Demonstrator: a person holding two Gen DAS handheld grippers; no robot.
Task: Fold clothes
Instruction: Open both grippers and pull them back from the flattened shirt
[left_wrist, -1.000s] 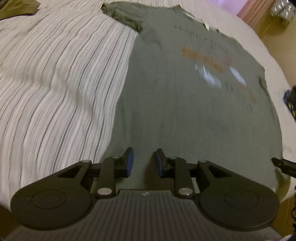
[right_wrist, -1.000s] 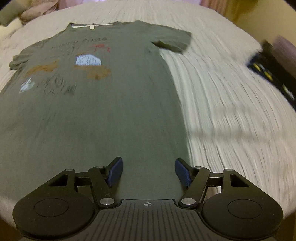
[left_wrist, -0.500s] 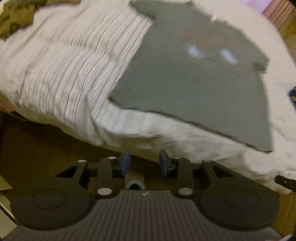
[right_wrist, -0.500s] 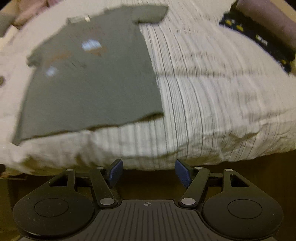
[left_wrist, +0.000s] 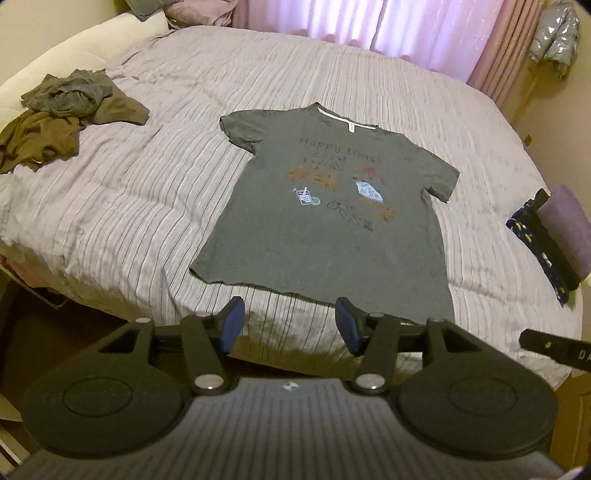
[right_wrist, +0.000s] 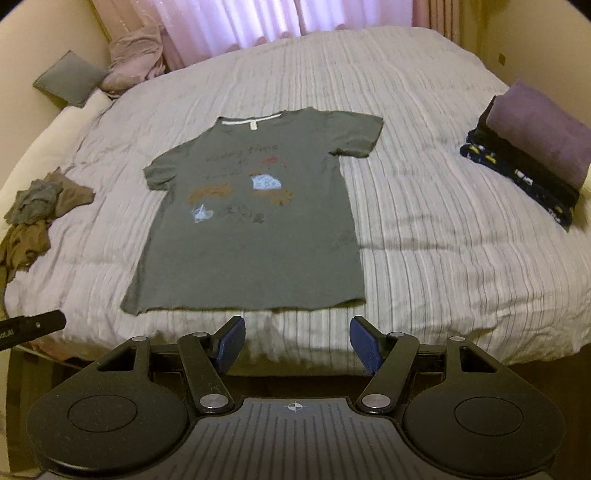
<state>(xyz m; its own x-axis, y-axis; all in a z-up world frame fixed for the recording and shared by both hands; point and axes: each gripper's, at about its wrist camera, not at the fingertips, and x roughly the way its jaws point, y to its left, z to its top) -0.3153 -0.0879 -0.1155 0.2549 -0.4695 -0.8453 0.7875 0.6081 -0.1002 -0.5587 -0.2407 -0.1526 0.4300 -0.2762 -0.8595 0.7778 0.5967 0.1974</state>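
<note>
- From your left wrist camera, the grey T-shirt (left_wrist: 325, 218) lies flat and face up on the striped bedspread (left_wrist: 147, 199), collar at the far end, hem at the near edge of the bed.
- Both short sleeves are spread out to the sides; the chest carries dark lettering that seems to read "Happy time", though it is too soft to be sure, with small orange, white and red drawings under it.
- Your left gripper (left_wrist: 290, 323) hangs off the near edge of the bed, its jaws opening with nothing between the blue pads.
- A heap of unfolded clothes (left_wrist: 62, 114) sits far left on the bed; a stack of folded clothes (left_wrist: 554, 236) sits at the right edge.
- From your right wrist camera, the same T-shirt (right_wrist: 251, 229) shows smooth and unfolded, its hem straight across just beyond the fingers.
- Your right gripper (right_wrist: 297, 341) stands wide apart and grips nothing.
- The folded stack (right_wrist: 532, 155), purple on top, lies far right, well apart from the shirt; the loose heap (right_wrist: 33, 210) lies left.
</note>
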